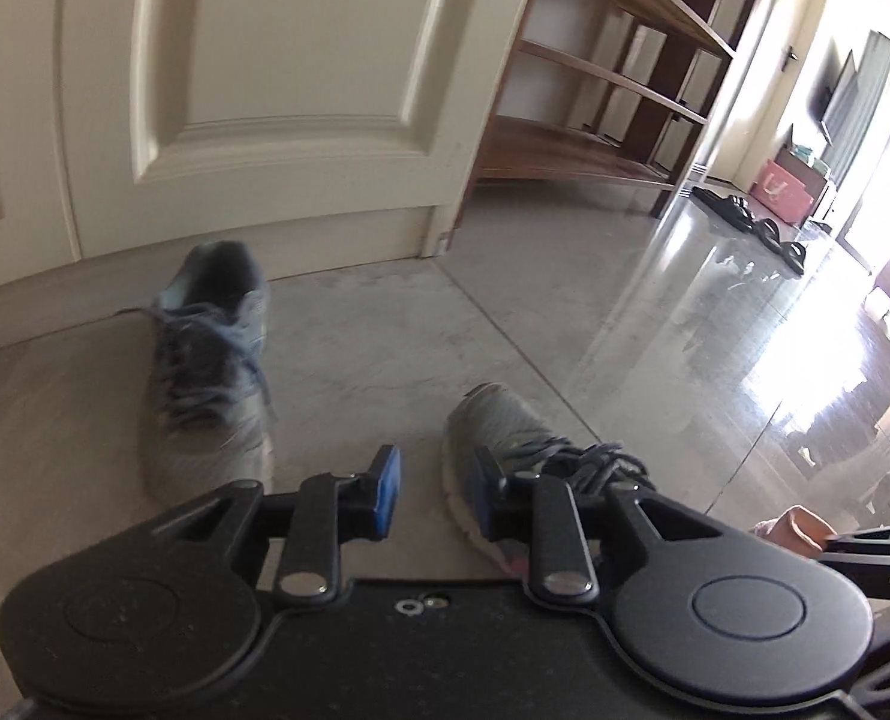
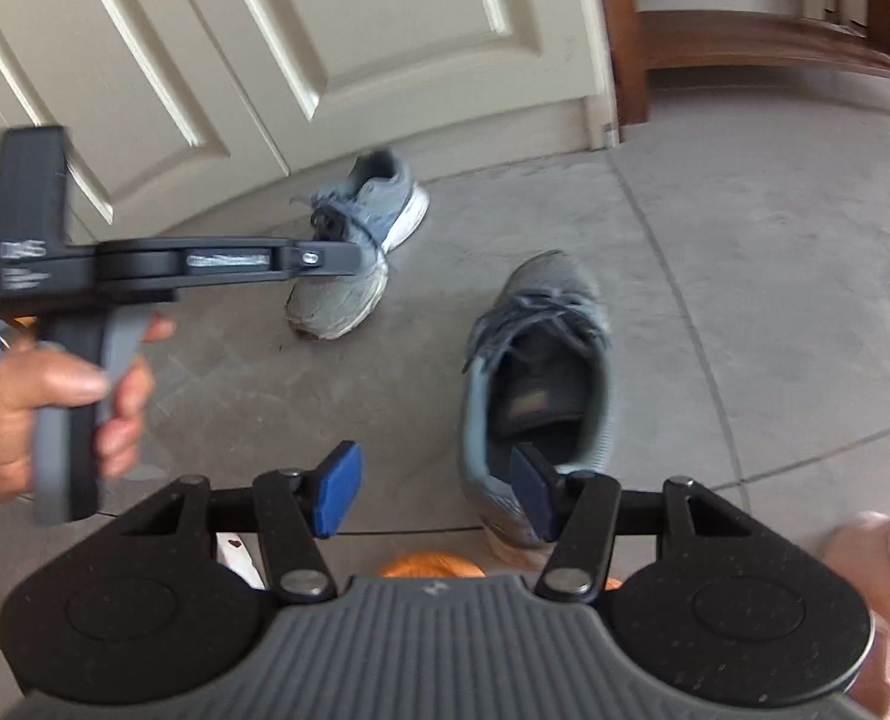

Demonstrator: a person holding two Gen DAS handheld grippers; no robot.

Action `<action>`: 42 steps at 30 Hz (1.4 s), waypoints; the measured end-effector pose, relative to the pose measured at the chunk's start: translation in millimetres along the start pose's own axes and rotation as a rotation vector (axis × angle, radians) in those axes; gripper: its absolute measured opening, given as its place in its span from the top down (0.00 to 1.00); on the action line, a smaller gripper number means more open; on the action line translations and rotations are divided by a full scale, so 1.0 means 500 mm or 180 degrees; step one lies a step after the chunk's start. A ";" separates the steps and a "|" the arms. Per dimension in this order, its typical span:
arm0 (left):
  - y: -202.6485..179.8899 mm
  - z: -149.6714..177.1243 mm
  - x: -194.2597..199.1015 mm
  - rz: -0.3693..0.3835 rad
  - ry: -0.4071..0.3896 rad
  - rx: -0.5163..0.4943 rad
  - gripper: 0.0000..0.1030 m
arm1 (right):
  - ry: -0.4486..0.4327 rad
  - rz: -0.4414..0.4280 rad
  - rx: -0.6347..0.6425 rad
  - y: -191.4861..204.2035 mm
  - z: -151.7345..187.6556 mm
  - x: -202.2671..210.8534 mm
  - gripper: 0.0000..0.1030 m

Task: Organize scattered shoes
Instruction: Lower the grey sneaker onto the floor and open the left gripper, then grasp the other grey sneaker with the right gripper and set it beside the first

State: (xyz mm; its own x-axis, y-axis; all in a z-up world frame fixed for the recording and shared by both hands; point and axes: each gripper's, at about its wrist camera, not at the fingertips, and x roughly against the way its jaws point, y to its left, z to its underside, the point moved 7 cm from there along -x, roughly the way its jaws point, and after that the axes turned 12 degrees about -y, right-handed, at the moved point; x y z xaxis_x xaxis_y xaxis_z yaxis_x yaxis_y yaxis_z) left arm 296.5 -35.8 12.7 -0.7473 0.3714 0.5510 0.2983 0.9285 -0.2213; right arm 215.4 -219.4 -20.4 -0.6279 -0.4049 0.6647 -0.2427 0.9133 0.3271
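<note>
Two grey-blue lace-up sneakers lie on the grey floor tiles in front of a cream door. In the left wrist view one sneaker [image 1: 205, 360] lies ahead to the left, and the other sneaker [image 1: 505, 450] sits just right of my left gripper [image 1: 436, 492]. That gripper is open with only bare floor between its blue pads. In the right wrist view my right gripper [image 2: 433, 489] is open, its right pad over the heel of the near sneaker [image 2: 535, 372]. The left gripper [image 2: 373, 252], held by a hand [image 2: 37, 408], hovers in front of the far sneaker [image 2: 355, 276].
A wooden shoe rack [image 1: 595, 90] stands right of the panelled door [image 1: 265, 60]. Black sandals [image 1: 745, 216] and a pink bag [image 1: 781, 192] lie farther off on the glossy floor. A pink sleeve [image 2: 877, 570] and an orange object [image 2: 427, 564] are near my right gripper.
</note>
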 end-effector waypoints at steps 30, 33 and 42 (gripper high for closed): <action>0.049 0.056 0.039 -0.0101 0.0144 0.0305 0.45 | 0.0425 0.1208 0.1084 -0.313 -0.056 -0.026 0.73; 0.044 0.066 0.035 -0.0104 0.0192 0.0357 0.44 | 0.0048 0.0719 -0.0211 -0.327 -0.088 -0.004 0.70; 0.034 0.071 0.067 -0.0159 0.0187 0.0258 0.39 | 0.0205 0.0348 0.0343 -0.129 -0.129 -0.178 0.62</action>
State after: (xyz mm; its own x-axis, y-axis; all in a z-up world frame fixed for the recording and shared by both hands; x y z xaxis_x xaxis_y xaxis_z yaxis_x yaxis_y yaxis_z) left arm 255.5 -7.9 -1.2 -0.7232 0.3264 0.6086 0.2108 0.9435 -0.2556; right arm 334.6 -244.9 -57.2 -0.6070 -0.3016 0.7352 -0.2555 0.9501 0.1788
